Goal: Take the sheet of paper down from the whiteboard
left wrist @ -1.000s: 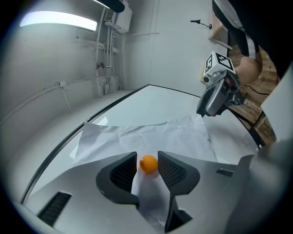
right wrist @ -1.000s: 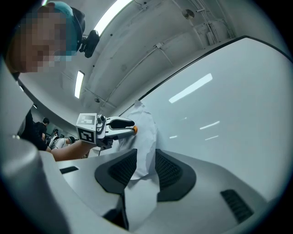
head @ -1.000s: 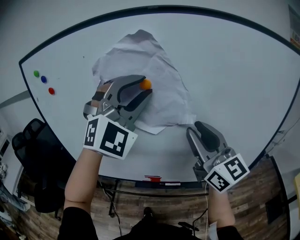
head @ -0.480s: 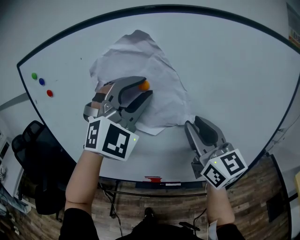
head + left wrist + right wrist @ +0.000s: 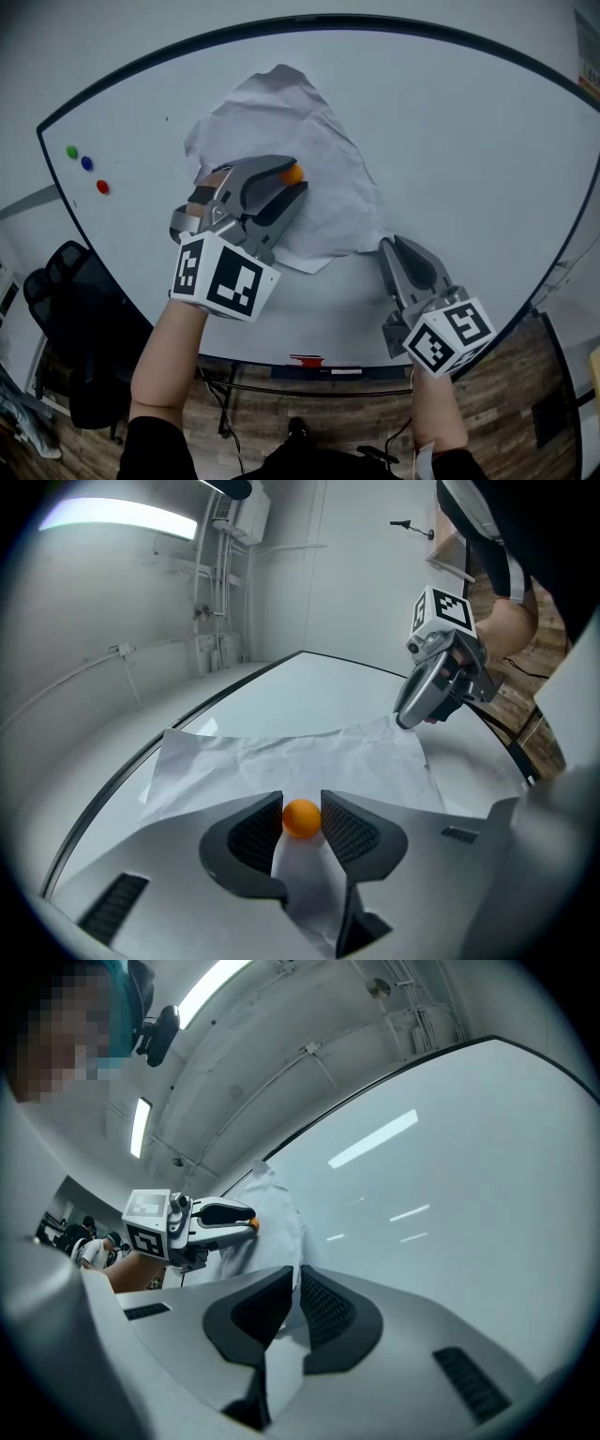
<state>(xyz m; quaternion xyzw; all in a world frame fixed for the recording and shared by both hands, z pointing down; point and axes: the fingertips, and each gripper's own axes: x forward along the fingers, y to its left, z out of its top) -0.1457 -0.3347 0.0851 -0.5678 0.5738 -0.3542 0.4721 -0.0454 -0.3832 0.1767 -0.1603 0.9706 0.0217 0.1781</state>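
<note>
Head view: the sheet of paper hangs crumpled on the whiteboard, pinned by an orange magnet.

Left gripper view: the left gripper has just been closing and now pinches that magnet, judged as preparation to free the sheet.

Right gripper view: the right gripper has just been closing and is now narrow, clamped on the paper's near right corner, judged to stop it dropping.

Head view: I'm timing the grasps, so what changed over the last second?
The right gripper has just been closing and now pinches the lower right corner of the crumpled white sheet of paper. The left gripper has just closed slightly onto the small orange round magnet on it. Both hands barely moved; the sheet stays on the whiteboard.
</note>
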